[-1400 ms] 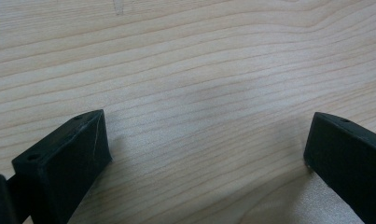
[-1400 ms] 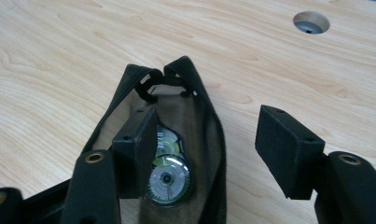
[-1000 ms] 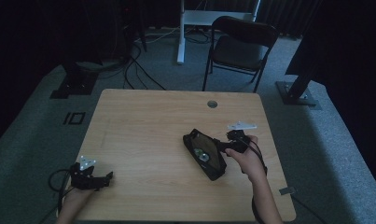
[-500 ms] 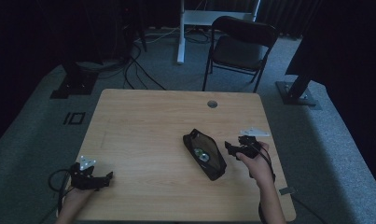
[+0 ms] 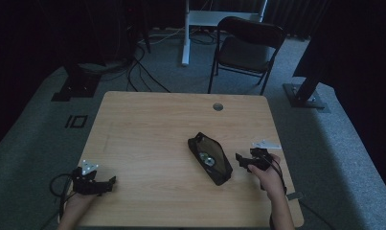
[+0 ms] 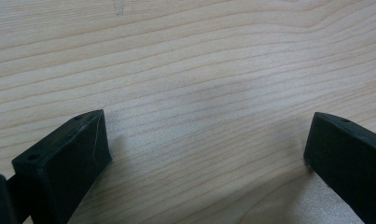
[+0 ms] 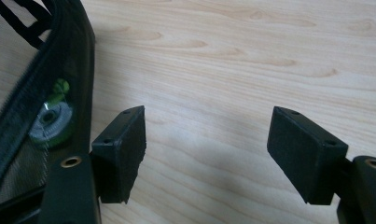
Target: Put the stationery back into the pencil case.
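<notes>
High view: fixed overhead, person's side, looking forward-down over whole table (image 5: 147, 124). Gripper views ride low, very close to the wood. Right gripper view shares the black mesh pouch (image 7: 59, 93) (image 5: 210, 158) with the high view

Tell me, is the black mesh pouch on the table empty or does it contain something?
Not empty. Through the mesh of the black pouch a small round grey and green object shows inside; what it is, I cannot tell.

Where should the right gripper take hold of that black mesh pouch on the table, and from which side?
Probably the long zipper edge of the black mesh pouch facing the right gripper, coming in low from the pouch's right. The pouch lies flat and slack, so only that raised rim offers a ridge for the open jaws, which have just been opening with nothing between them.
</notes>
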`<move>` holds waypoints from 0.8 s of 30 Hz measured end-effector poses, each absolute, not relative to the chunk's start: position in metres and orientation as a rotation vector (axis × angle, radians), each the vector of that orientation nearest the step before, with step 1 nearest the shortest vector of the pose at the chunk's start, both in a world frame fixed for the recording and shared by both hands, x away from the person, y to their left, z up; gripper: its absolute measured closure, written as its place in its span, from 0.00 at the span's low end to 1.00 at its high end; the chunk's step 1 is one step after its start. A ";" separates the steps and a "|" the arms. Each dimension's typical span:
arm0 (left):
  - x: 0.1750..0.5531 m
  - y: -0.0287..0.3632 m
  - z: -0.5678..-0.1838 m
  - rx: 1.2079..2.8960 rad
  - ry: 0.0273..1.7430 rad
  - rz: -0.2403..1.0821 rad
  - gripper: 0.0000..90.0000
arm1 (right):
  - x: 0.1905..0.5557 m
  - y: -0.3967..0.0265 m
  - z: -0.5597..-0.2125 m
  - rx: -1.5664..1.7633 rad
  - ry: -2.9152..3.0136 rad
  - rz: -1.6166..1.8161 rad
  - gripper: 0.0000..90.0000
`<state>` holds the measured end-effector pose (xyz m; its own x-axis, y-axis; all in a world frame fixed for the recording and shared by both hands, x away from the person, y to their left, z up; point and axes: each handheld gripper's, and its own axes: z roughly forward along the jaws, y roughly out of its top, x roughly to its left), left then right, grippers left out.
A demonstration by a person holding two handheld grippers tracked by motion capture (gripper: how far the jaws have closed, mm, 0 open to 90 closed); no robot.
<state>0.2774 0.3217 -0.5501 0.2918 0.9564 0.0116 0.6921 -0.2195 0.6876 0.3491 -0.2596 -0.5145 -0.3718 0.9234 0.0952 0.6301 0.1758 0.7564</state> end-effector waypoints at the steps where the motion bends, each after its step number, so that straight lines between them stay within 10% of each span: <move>1: 0.277 0.322 -0.550 1.990 1.467 0.599 0.00 | 0.348 -0.261 -0.516 1.471 2.071 1.039 0.29; 24: 0.277 0.322 -0.550 1.992 1.466 0.599 0.00 | 0.329 -0.283 -0.548 1.523 2.047 0.959 0.19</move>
